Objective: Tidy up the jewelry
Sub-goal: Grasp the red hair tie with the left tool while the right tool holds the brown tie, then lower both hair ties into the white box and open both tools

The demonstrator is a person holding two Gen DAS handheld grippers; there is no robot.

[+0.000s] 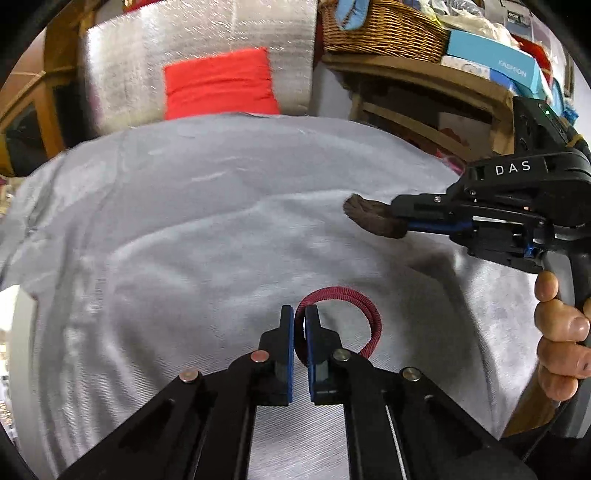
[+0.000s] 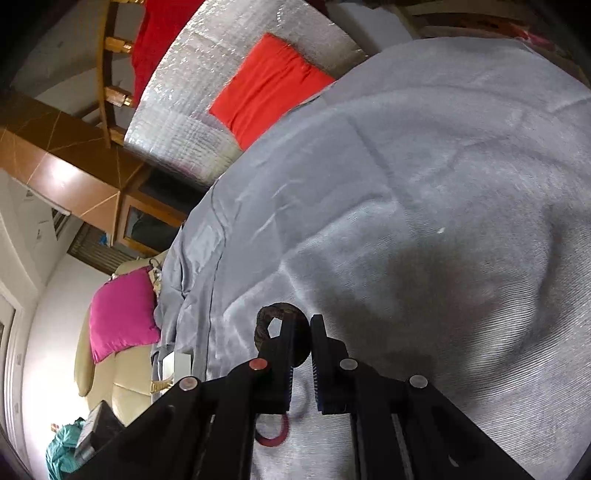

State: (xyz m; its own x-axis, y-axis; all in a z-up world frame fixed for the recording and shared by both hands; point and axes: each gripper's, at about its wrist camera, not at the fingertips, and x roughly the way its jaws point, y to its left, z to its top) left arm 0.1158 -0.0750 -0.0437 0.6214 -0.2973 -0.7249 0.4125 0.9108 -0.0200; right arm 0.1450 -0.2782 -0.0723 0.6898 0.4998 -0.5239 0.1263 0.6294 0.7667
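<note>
My left gripper (image 1: 299, 312) is shut on a dark red elastic band (image 1: 364, 304), held above the grey cloth (image 1: 184, 221); its loop bulges out to the right of the fingers. My right gripper (image 2: 302, 325) is shut on a dark brown band (image 2: 267, 319), whose loop sticks out left of the fingers. In the left wrist view the right gripper (image 1: 397, 218) comes in from the right with the brown band (image 1: 373, 218) at its tip, above the cloth. A red band (image 2: 275, 432) shows below the right gripper's fingers.
The grey cloth (image 2: 406, 184) covers the work surface. A red cushion (image 1: 219, 83) on a silver foil mat (image 1: 192, 48) lies beyond it. A wicker basket (image 1: 384, 29) and boxes (image 1: 491, 59) sit on a wooden shelf at the back right. A pink cushion (image 2: 120, 314) lies to the left.
</note>
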